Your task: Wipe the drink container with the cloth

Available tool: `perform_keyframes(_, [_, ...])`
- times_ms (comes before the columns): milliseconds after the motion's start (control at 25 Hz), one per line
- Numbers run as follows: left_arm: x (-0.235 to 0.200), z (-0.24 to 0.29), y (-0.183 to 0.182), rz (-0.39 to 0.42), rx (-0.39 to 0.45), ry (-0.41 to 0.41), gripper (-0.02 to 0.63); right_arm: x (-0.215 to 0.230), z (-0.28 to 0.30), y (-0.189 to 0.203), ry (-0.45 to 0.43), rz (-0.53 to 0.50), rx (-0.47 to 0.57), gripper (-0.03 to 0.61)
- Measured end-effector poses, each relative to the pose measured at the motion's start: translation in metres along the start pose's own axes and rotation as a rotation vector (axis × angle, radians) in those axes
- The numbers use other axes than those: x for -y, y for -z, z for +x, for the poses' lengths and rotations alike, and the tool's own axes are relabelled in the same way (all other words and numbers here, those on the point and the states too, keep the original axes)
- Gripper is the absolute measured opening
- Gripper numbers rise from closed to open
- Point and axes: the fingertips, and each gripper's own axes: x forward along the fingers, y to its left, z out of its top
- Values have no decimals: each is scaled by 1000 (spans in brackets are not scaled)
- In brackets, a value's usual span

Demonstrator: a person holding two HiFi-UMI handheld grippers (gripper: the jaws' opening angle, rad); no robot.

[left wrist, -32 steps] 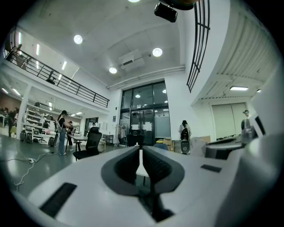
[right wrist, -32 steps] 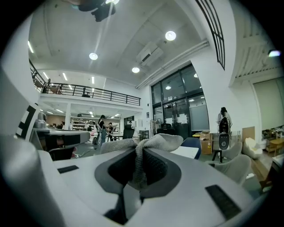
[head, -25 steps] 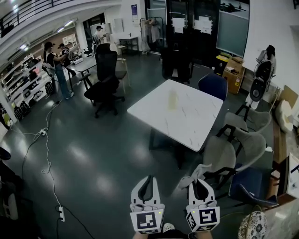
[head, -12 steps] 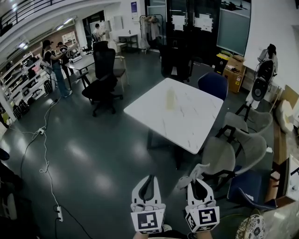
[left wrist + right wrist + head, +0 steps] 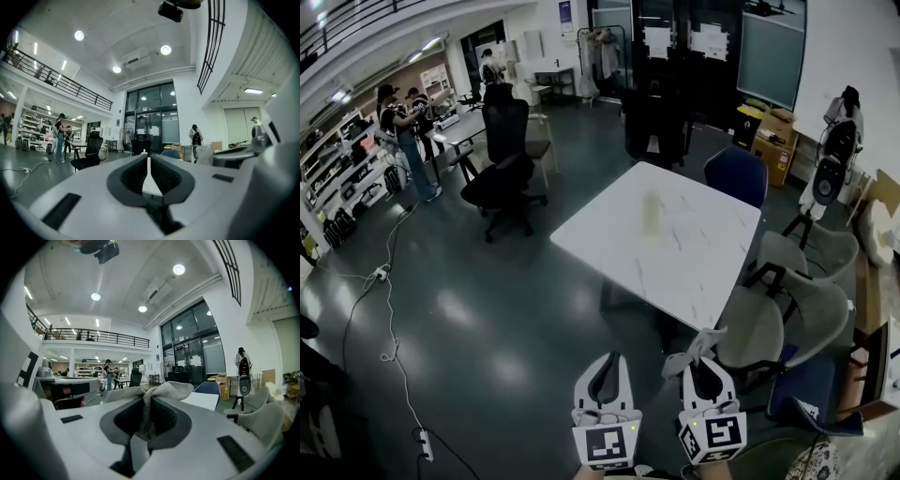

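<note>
Head view, looking steeply down across a large indoor hall. At the bottom centre of the frame two hand-held grippers point forward side by side. The left gripper (image 5: 603,359) is clenched shut with nothing between its jaws. The right gripper (image 5: 705,362) is clamped on a pale grey cloth (image 5: 691,348), whose bunched folds spill out over the jaw tips; the right gripper view shows the cloth (image 5: 157,392) pinched firmly.

Beyond the grippers lies dark glossy floor, then a white table (image 5: 694,267) in the middle of the frame. Over the past second the table has slid lower in the frame and closer to the grippers, so the person seems to be walking towards it; both grips look unchanged. The drink container (image 5: 651,213), a pale, blurred upright shape, stands on the table's far half, still well apart from the cloth. Wiping has not begun; judged from this, the approach must finish first.

Grey chairs (image 5: 748,330) stand at the table's right side. People (image 5: 397,127) stand by desks in the upper left
</note>
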Motion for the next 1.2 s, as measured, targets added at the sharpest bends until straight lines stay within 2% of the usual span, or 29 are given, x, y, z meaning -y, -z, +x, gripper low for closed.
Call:
perform_keyframes(240, [-37,61,-5,29,4,46,29,-3,67,-15,18,14,7,43])
perform_keyframes(560, [-78,134,-15,-5,1,80,29,0,143,-27,65,32,17,44])
perform_keyframes(1200, [-107,208,-9,-29,-27,81,29,17,220,-30,70,26,-18,44])
